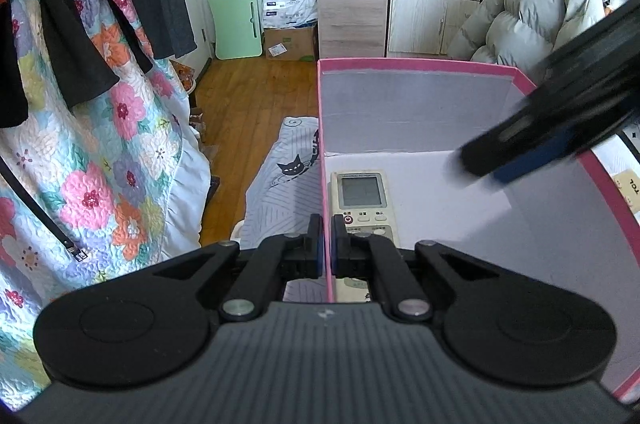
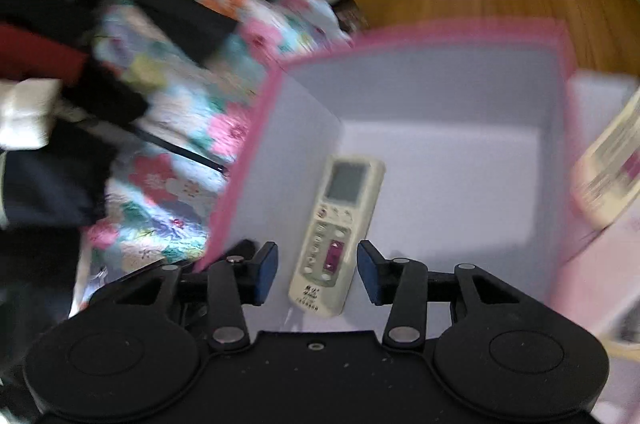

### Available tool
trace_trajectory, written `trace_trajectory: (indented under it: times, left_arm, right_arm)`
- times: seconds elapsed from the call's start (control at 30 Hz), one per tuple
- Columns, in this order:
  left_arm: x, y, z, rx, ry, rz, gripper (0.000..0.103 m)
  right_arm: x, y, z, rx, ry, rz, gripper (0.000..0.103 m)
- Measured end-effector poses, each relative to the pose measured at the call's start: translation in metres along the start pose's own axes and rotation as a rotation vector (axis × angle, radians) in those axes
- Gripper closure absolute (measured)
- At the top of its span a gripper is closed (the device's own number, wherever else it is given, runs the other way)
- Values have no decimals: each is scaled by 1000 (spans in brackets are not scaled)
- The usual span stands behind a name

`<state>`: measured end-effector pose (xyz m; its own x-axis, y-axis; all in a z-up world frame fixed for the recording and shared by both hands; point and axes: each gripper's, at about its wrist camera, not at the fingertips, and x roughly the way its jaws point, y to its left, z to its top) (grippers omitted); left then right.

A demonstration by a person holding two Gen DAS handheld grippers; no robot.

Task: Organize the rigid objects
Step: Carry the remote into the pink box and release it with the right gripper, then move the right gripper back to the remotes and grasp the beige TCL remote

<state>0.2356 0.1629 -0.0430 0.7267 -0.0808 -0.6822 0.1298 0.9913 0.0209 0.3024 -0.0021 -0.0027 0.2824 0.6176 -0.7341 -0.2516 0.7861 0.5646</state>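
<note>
Remote (image 2: 334, 236) below parted right gripper (image 2: 317, 270) (boxed)

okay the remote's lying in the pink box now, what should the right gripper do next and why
Probably lift the right gripper clear of the pink box. Its pads stand apart from the remote, which lies flat on the box floor. The left gripper pinches the box wall.

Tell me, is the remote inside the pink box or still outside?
Inside. The remote lies flat on the floor of the pink box, beside its left wall, and the open right gripper isn't holding it.
</note>
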Motion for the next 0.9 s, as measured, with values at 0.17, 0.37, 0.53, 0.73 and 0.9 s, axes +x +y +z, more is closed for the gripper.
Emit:
trace_trajectory:
  times: [0.17, 0.37, 0.53, 0.73, 0.9]
  left_arm:
    - [0, -2, 1, 11, 0, 8, 100]
    - [-1, -2, 0, 22, -8, 18, 100]
    - [-2, -2, 1, 30, -6, 21, 100]
    - [-1, -3, 3, 37, 3, 35, 100]
    - [-1, -5, 3, 41, 3, 38, 100]
  right_arm:
    - [-67, -6, -4, -85, -32, -172, 51]
    - [-117, -58, -36, -121, -21, -347, 50]
    - [-119, -82, -60, -253, 12, -445, 42]
    - [-91, -88, -81, -664, 83, -442, 39]
    - [-74, -93, -83, -921, 116, -439, 38]
